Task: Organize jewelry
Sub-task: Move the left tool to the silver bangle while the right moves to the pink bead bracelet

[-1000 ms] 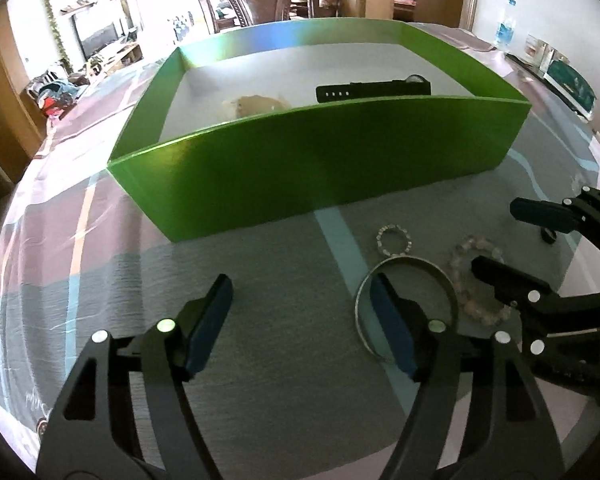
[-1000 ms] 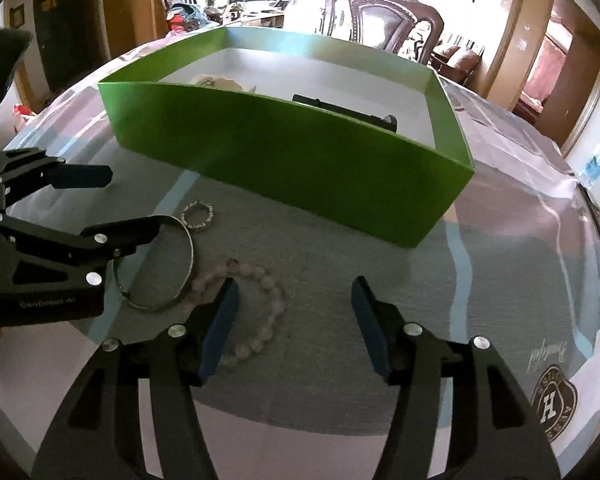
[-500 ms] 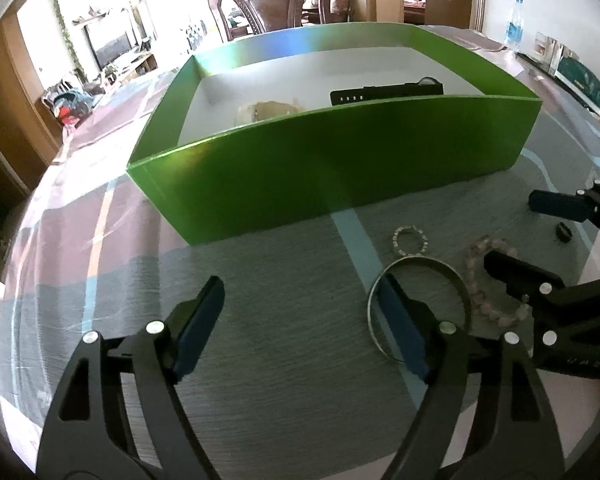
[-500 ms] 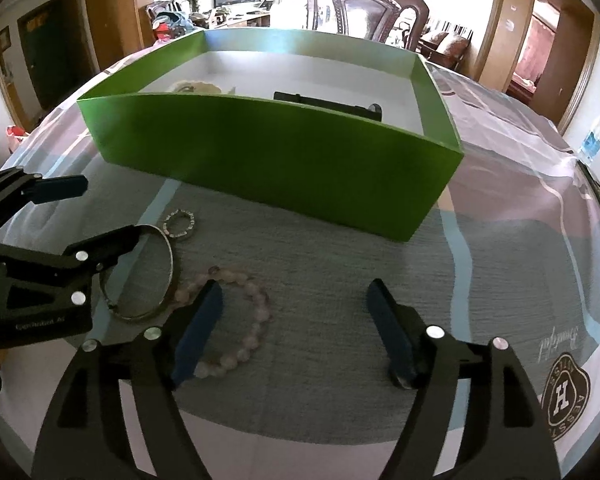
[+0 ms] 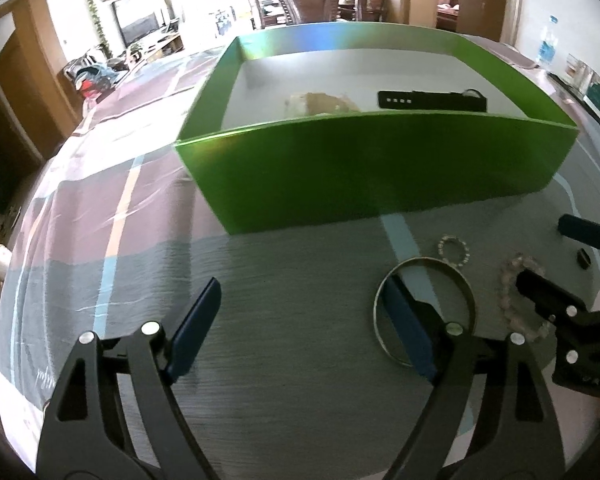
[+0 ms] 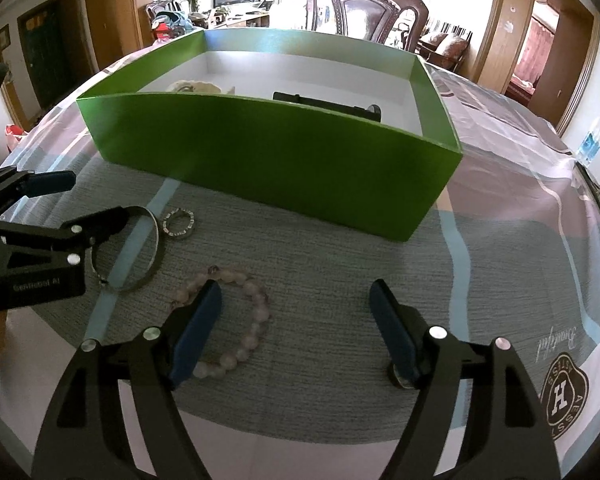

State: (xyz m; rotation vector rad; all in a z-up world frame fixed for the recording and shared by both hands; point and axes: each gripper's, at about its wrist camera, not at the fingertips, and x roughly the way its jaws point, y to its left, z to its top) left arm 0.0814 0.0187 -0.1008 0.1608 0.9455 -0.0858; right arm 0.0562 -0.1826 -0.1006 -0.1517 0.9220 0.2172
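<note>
A green box (image 5: pixel 364 184) with a white inside stands on the counter (image 5: pixel 260 360), which is covered by a striped cloth. In the box lie a black watch strap (image 5: pixel 432 101) toward the right side and a pale, beige heap (image 5: pixel 320 103) to its left; what the heap is made of cannot be told.

The rest of the jewelry lies on the cloth in front of the box. A thin metal bangle (image 6: pixel 156 256) lies flat, with a small beaded ring (image 6: pixel 179 224) just beside it toward the box. A pink bead bracelet (image 6: pixel 252 320) lies to the right of the bangle, close to it but apart. A small dark ring (image 6: pixel 398 380) sits further right, partly hidden behind the right gripper's right finger.

The left gripper (image 5: pixel 300 312) is held low over the cloth with its jaws spread wide and nothing between them; its right finger (image 5: pixel 408 332) lies over the inside of the bangle's loop. The right gripper (image 6: pixel 296 312) is also wide open and holds nothing; its left finger (image 6: pixel 196 332) lies over the pink bead bracelet. Both grippers point toward the box, side by side.
</note>
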